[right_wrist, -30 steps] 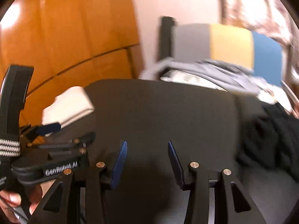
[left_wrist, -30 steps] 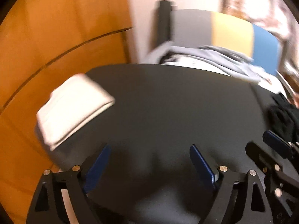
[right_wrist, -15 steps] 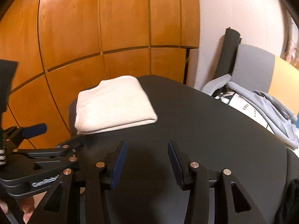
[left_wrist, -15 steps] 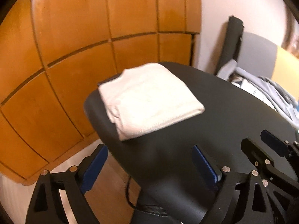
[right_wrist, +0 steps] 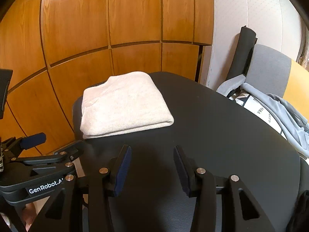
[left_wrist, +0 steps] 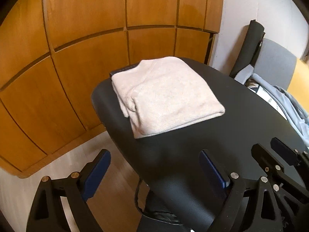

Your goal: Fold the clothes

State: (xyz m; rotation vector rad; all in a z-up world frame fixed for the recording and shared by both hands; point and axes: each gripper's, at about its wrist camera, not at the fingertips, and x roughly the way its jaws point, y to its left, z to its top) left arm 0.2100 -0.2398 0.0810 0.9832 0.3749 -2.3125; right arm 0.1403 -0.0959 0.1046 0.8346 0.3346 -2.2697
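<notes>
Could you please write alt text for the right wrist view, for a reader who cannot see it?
A folded beige garment lies at the far left end of a black table, in front of wooden wall panels. The right hand-held gripper hovers open and empty above the table, with the left hand-held gripper beside it. Grey clothes are heaped on a chair at right.
</notes>
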